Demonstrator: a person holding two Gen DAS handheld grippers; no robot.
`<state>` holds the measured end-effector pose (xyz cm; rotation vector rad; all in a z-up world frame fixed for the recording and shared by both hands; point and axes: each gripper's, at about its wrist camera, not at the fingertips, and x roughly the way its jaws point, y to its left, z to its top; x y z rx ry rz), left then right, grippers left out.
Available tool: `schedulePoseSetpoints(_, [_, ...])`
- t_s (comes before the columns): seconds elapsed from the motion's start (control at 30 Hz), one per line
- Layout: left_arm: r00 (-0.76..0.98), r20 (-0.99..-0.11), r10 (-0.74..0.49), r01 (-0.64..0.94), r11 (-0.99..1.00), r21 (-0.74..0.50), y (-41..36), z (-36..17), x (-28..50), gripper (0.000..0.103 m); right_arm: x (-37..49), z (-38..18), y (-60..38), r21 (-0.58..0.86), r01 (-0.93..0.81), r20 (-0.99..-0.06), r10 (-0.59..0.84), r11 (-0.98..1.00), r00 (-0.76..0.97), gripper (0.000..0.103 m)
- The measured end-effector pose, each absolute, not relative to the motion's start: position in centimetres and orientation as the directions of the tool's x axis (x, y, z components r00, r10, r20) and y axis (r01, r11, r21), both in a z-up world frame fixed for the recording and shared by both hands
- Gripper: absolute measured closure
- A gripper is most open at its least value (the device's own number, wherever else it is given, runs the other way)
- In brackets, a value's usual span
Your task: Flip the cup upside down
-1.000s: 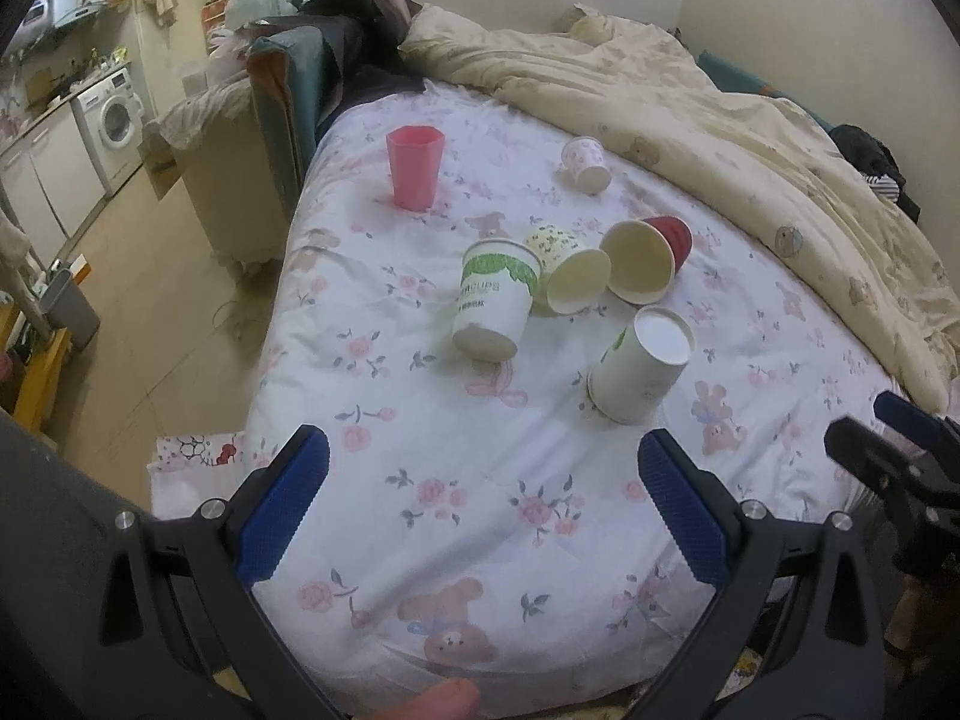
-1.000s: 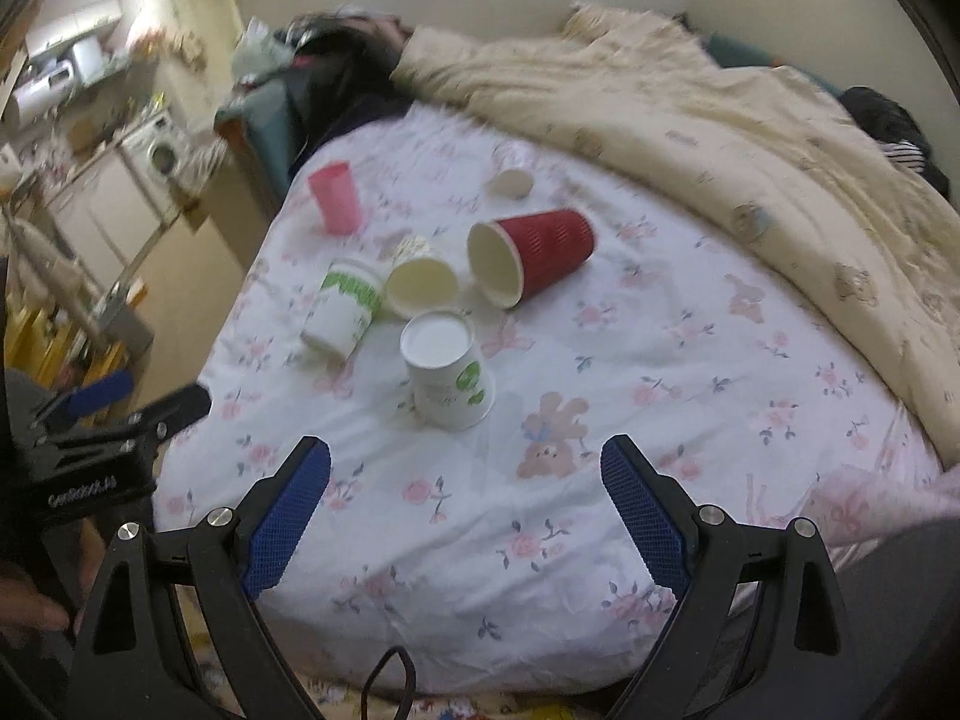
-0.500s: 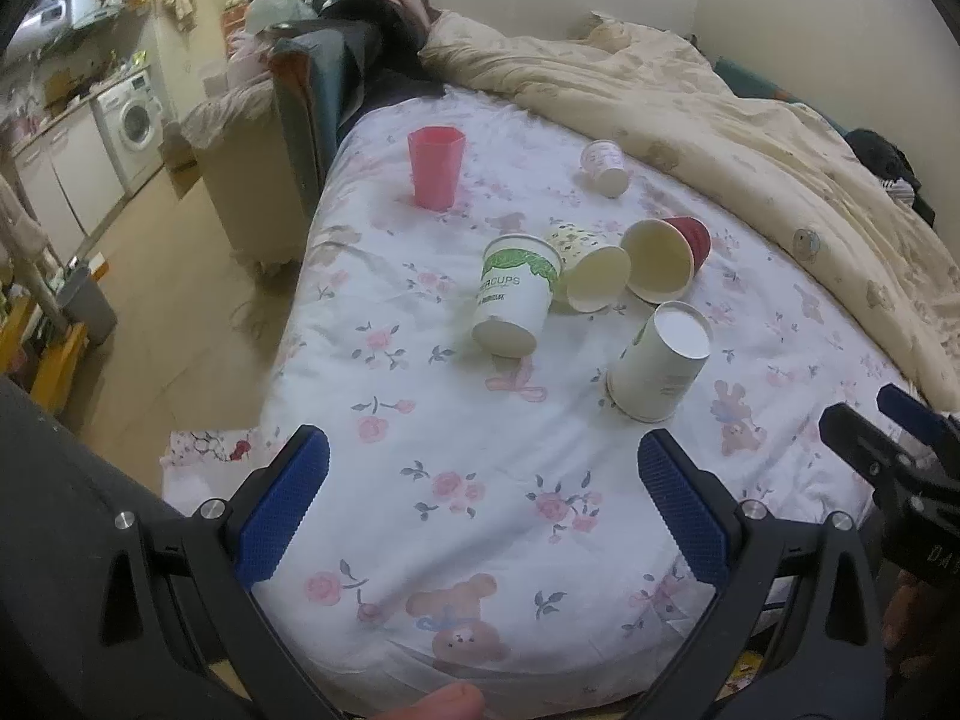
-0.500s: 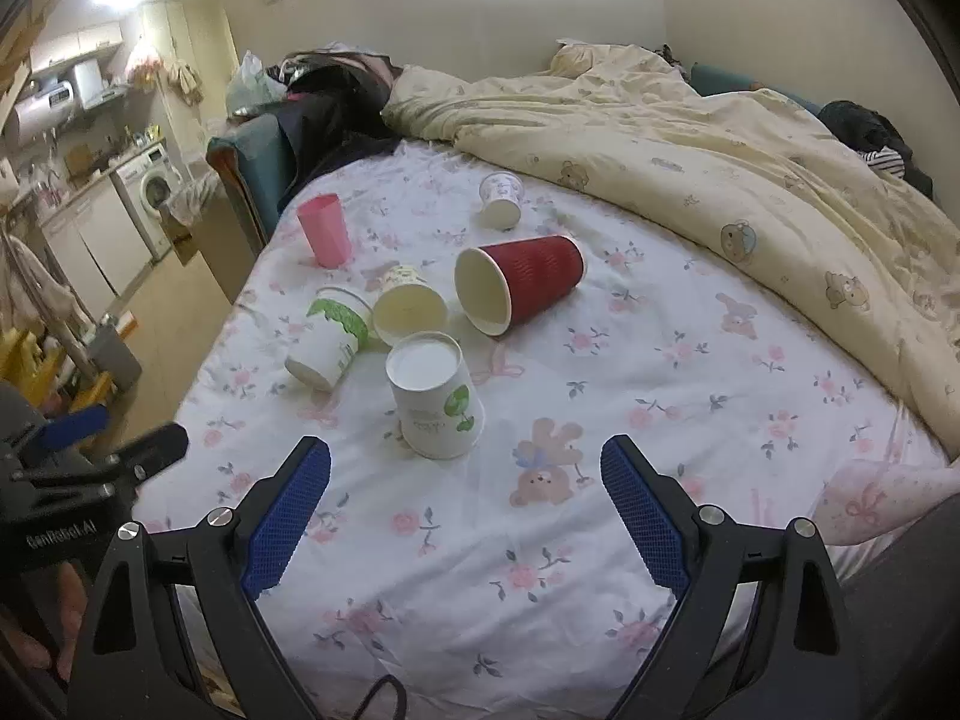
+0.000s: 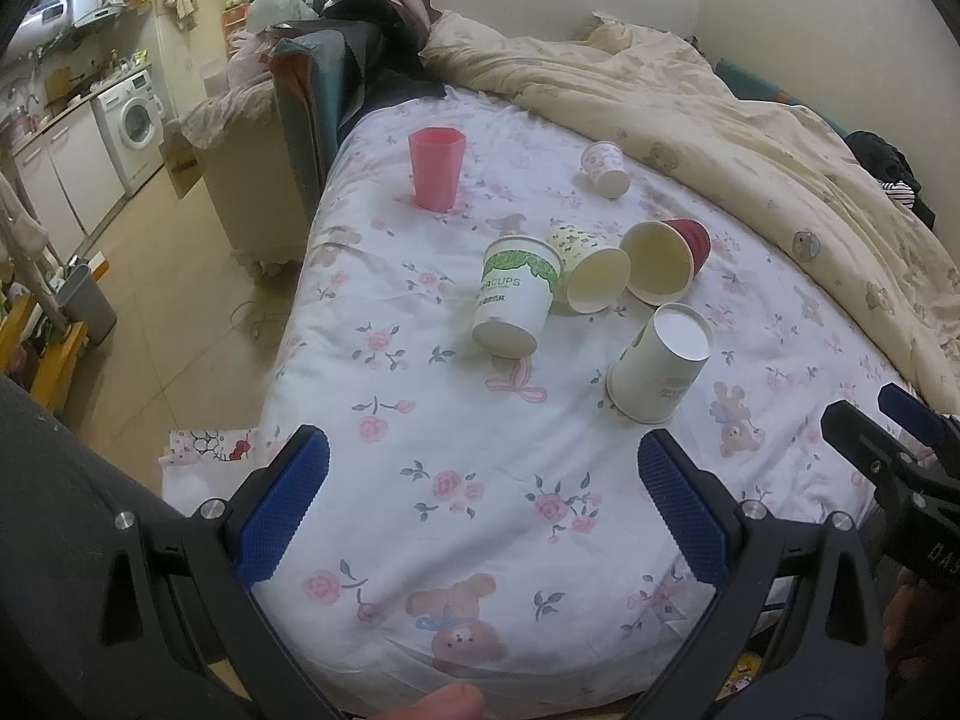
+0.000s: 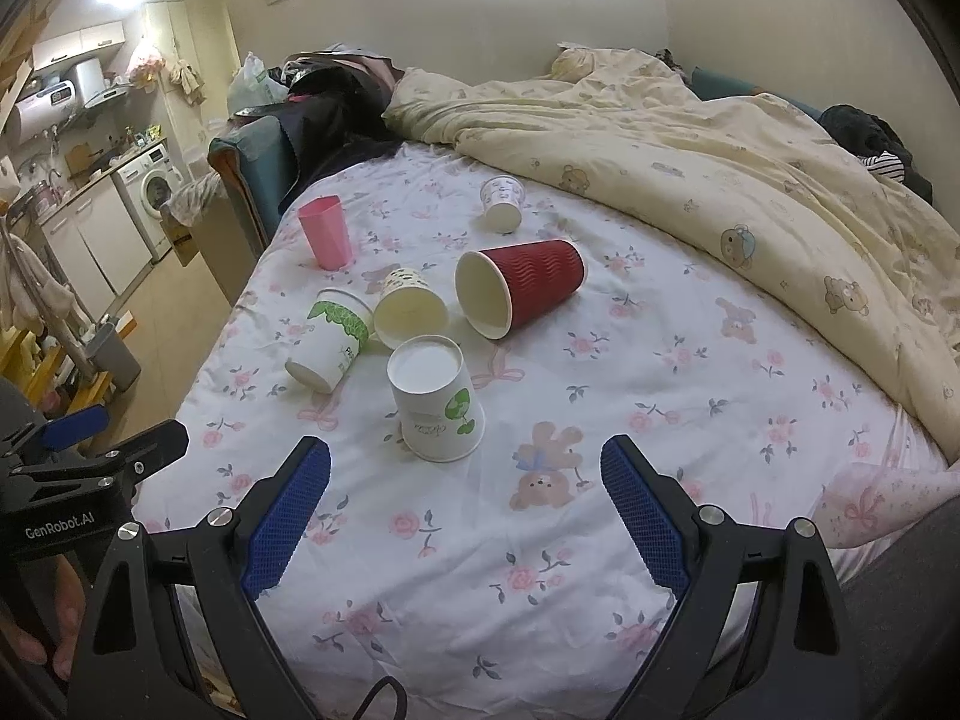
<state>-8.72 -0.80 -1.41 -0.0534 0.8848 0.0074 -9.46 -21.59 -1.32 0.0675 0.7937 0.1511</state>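
Several cups lie on a floral bed sheet point(image 5: 480, 480). A white cup with a green globe point(image 6: 435, 405) stands upside down, also in the left wrist view point(image 5: 657, 369). A green-banded paper cup point(image 5: 516, 300), a dotted cup point(image 5: 585, 273) and a red cup point(image 6: 522, 288) lie on their sides. A pink plastic cup point(image 5: 437, 168) stands upright at the back. A small patterned cup point(image 6: 503, 204) lies farther back. My left gripper point(image 5: 480, 510) and right gripper point(image 6: 465, 504) are open, empty, near the bed's front edge.
A cream duvet point(image 6: 720, 180) covers the right side of the bed. A dark headboard pile point(image 5: 336, 90) is at the back left. The floor, a washing machine point(image 5: 135, 120) and cabinets are on the left.
Both grippers have risen and tilted up a little, so more of the room shows. The cups have not moved. Both grippers stay open.
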Motion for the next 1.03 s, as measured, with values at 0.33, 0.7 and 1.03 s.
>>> schedulePoseSetpoints(0.33, [0.636, -0.771, -0.016, -0.026, 0.999, -0.042, -0.77, -1.31, -8.65, 0.001, -9.42, -1.4, -21.67, 0.12, -0.108, -0.71, 0.162, 0.987, 0.685, 0.009])
schedulePoseSetpoints(0.7, [0.632, -0.775, -0.021, -0.026, 0.998, -0.049, -0.78, -1.2, -8.49, 0.001, -9.09, -1.82, -21.92, 0.139, -0.089, -0.729, 0.163, 0.986, 0.665, 0.009])
schedulePoseSetpoints(1.03, [0.627, -0.779, -0.009, -0.025, 0.999, -0.032, -1.27, -1.4, -8.28, 0.001, -9.15, -1.99, -21.72, 0.149, -0.102, -0.74, 0.179, 0.984, 0.649, 0.009])
